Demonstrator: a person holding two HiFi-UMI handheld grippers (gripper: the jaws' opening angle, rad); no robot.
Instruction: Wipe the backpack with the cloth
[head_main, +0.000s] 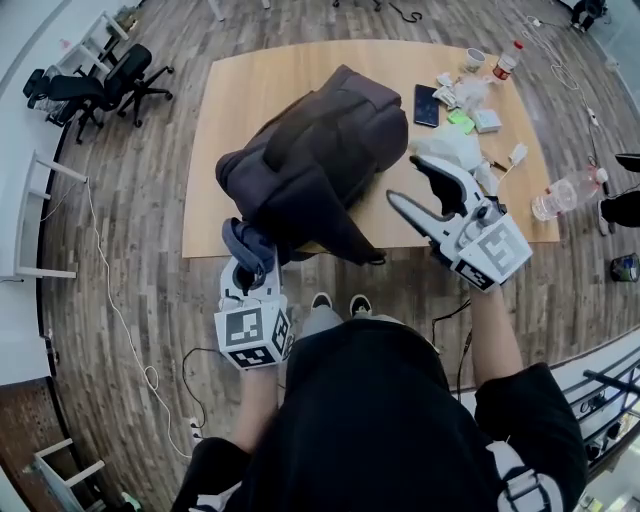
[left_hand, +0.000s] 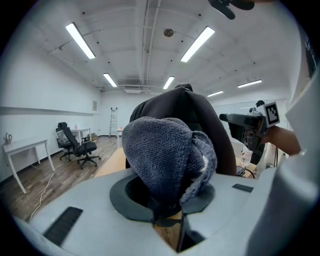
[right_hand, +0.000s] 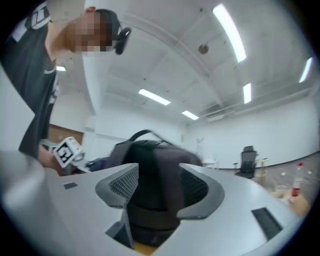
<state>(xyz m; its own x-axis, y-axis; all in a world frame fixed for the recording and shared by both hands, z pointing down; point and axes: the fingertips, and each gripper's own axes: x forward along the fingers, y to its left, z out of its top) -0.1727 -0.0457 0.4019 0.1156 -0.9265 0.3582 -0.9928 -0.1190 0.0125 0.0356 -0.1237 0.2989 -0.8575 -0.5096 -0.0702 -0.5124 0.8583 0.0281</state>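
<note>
Left gripper (head_main: 251, 268) clamps cloth (head_main: 246, 243) by backpack (head_main: 320, 150) on table (head_main: 240, 90); right gripper (head_main: 405, 180) jaws wide apart, holding nothing.

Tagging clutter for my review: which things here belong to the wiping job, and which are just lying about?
Job: backpack; cloth; left tool, gripping the cloth; right tool, open.
Lying about: phone; cup; bottle; chair.

Backpack (head_main: 320, 150): dark charcoal-brown, plain. Cloth (head_main: 247, 243) at backpack's near edge: blue-grey, looped terry texture. Table (head_main: 230, 100) beneath backpack: pale wood. Floor (head_main: 130, 250) around it: grey-brown planks.
</note>
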